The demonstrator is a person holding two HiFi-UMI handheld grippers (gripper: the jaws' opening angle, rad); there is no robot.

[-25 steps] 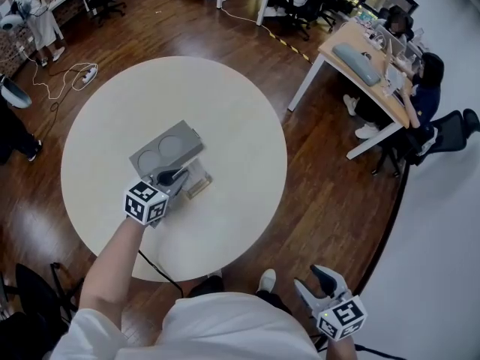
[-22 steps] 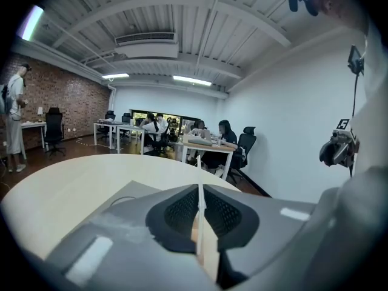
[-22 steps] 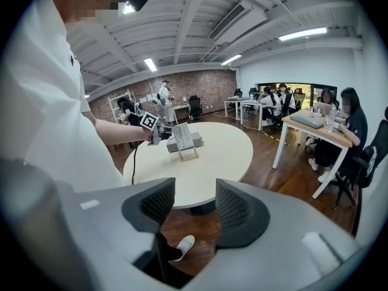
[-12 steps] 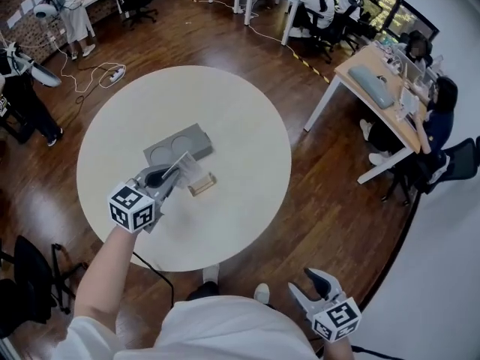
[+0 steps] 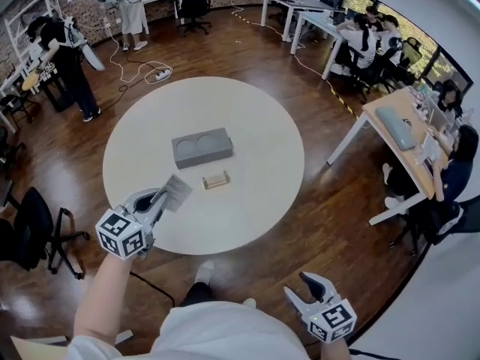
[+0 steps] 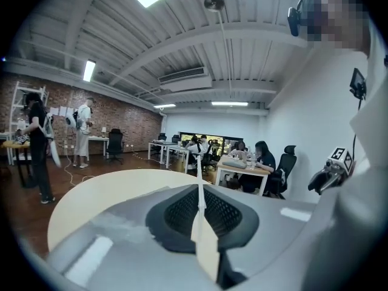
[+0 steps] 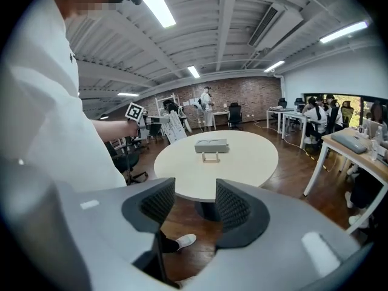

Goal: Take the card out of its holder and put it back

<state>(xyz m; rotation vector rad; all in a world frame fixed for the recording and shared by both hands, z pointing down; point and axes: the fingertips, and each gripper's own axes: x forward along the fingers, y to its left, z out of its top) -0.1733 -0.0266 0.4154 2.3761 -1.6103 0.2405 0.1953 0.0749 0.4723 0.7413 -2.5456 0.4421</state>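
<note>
card – pale, thin, rect. | pinched by L hand-held gripper

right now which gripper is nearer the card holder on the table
Left. The left gripper, jaws shut on the card, is over the table's near edge, just short of the card holder. The right gripper, jaws open, hangs off the table, well behind.

An open-plan office: people sit at desks with swivel chairs, beside a brick wall.
</note>
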